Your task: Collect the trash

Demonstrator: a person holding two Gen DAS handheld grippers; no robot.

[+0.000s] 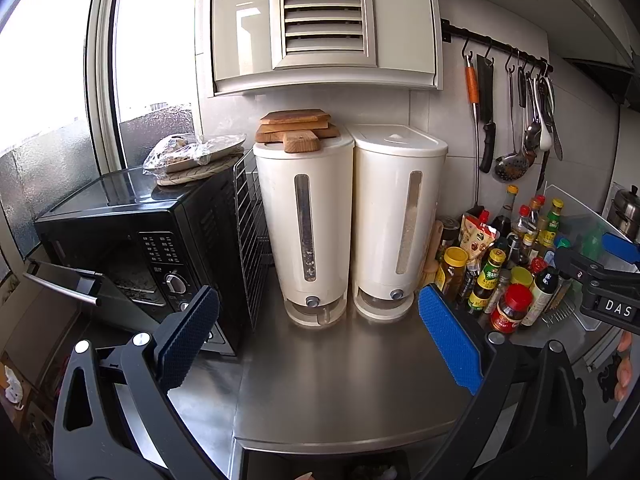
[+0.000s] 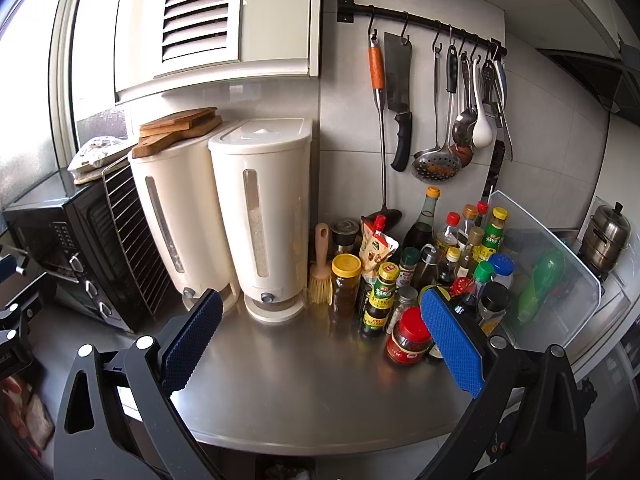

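No loose trash shows on the steel counter (image 1: 340,376) in either view. My left gripper (image 1: 318,338) is open and empty, held above the counter in front of two white dispensers (image 1: 304,224). My right gripper (image 2: 320,340) is open and empty above the same counter (image 2: 304,392), between the dispensers (image 2: 260,216) and the bottles. The right gripper also shows at the right edge of the left wrist view (image 1: 616,276). Something pale lies below the counter's front edge (image 1: 376,472), too cut off to name.
A black oven (image 1: 132,248) with its door ajar stands at the left, a wire rack (image 1: 250,240) leaning against it. Several sauce bottles and jars (image 2: 424,280) crowd the right corner beside a clear plastic bin (image 2: 548,276). Utensils and a cleaver (image 2: 398,92) hang on a wall rail.
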